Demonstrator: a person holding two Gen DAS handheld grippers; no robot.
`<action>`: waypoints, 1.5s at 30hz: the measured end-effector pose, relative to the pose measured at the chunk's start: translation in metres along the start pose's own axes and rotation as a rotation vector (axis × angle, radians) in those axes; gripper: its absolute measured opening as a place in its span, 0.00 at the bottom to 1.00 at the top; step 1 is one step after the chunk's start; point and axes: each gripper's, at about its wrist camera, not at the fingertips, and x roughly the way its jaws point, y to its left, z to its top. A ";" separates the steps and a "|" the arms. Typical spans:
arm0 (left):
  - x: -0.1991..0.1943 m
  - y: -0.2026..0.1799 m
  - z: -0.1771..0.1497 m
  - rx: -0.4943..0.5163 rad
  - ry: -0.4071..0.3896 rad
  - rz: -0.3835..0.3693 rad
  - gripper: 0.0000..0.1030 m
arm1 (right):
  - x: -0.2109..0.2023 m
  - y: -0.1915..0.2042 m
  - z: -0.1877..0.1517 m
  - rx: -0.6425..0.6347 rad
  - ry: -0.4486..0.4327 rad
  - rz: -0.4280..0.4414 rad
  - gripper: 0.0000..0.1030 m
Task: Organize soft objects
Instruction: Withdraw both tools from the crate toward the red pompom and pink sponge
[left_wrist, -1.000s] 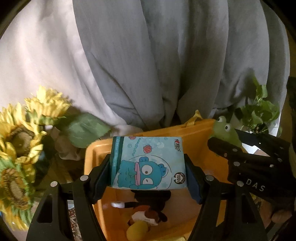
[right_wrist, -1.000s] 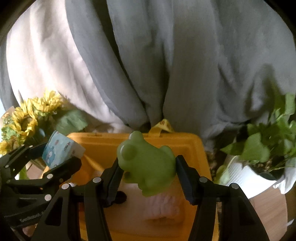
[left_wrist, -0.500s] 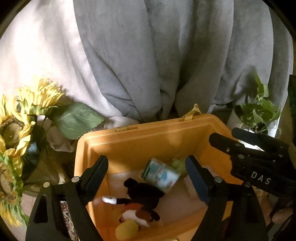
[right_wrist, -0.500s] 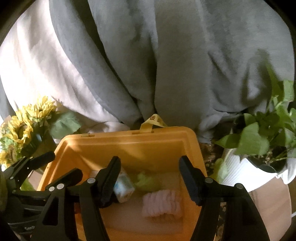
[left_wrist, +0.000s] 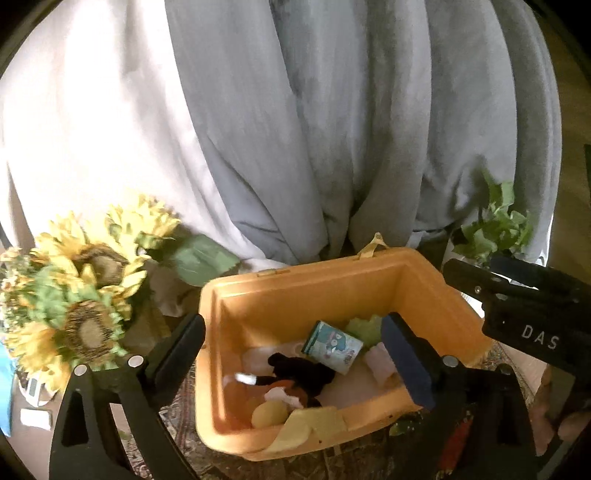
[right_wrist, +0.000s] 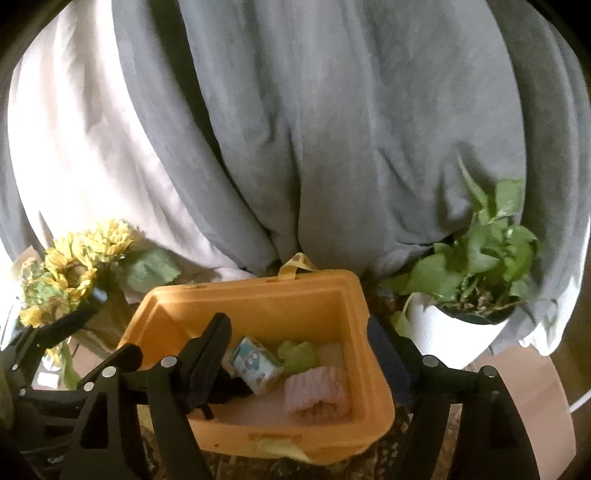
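Observation:
An orange bin (left_wrist: 325, 284) (right_wrist: 258, 299) stands below both grippers. Inside lie a blue tissue pack (left_wrist: 331, 346) (right_wrist: 255, 363), a green frog toy (left_wrist: 364, 328) (right_wrist: 298, 355), a pink fuzzy item (right_wrist: 317, 391), a black plush (left_wrist: 301, 373) and a yellow ball (left_wrist: 269, 413). My left gripper (left_wrist: 295, 365) is open and empty above the bin's near left. My right gripper (right_wrist: 299, 365) is open and empty above the bin; its body shows at the right of the left wrist view (left_wrist: 532, 314).
Sunflowers (left_wrist: 85, 295) (right_wrist: 70, 266) stand left of the bin. A potted green plant (right_wrist: 472, 280) (left_wrist: 495, 229) in a white pot stands to its right. Grey and white curtains (left_wrist: 295, 129) hang behind. A patterned rug (right_wrist: 240, 465) lies under the bin.
Both grippers opened: the tissue pack dropped from the left one and the frog from the right one into the bin. Both grippers then rose and drew back.

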 end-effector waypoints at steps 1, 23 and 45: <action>-0.006 0.001 -0.001 -0.002 -0.007 0.006 0.97 | -0.005 0.001 -0.001 -0.002 -0.005 0.008 0.75; -0.103 -0.005 -0.050 -0.022 -0.064 0.029 1.00 | -0.109 0.009 -0.058 0.012 -0.105 -0.050 0.75; -0.132 -0.012 -0.110 0.063 -0.043 -0.038 0.99 | -0.145 0.013 -0.136 0.098 -0.055 -0.117 0.75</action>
